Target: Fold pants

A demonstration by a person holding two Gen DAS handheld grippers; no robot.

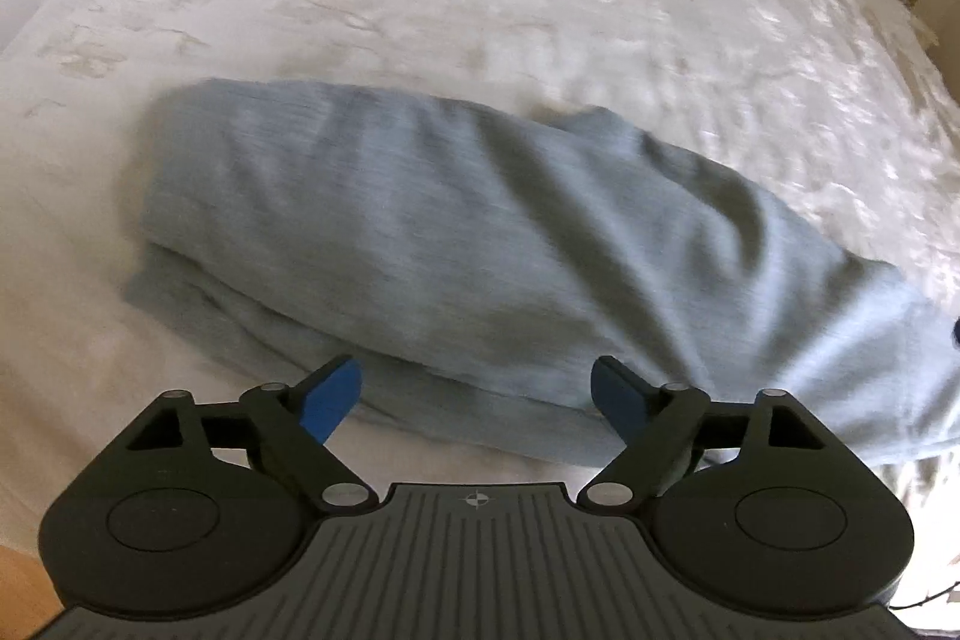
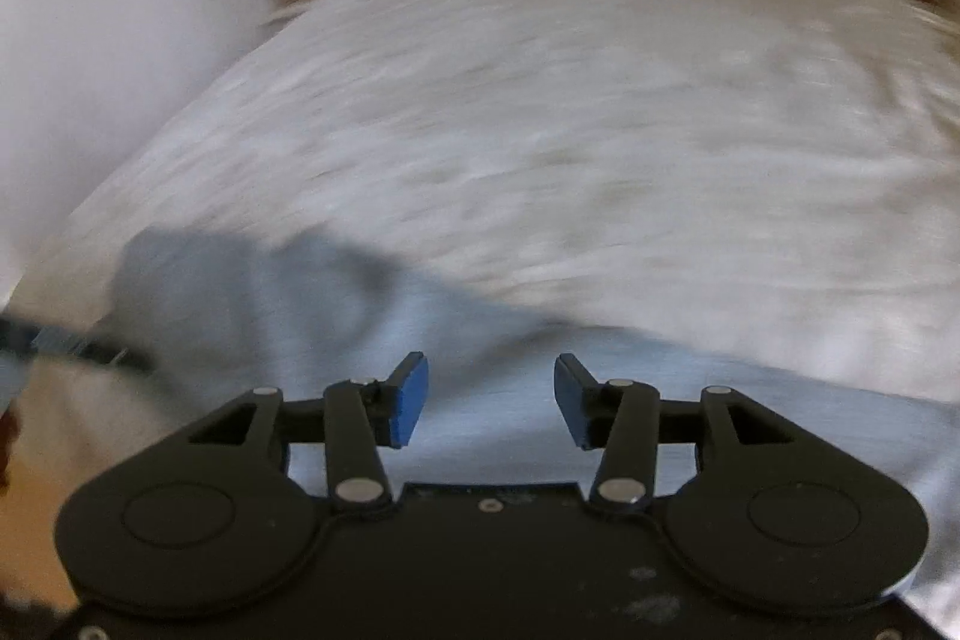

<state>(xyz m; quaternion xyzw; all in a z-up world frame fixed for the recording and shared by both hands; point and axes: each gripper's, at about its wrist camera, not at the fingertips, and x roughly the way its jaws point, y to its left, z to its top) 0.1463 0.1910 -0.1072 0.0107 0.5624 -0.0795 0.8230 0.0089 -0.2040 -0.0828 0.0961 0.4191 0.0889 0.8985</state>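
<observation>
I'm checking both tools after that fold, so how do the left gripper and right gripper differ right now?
The left gripper stands wide open; the right gripper is open more narrowly. The left looks steeply down at the folded grey pants; the right looks further up the white bedspread, and its view is blurred. Both have blue pads and hold nothing.

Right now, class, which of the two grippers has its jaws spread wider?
The left gripper: its blue pads stand far apart above the folded grey pants. The right gripper shows a narrower gap.
</observation>
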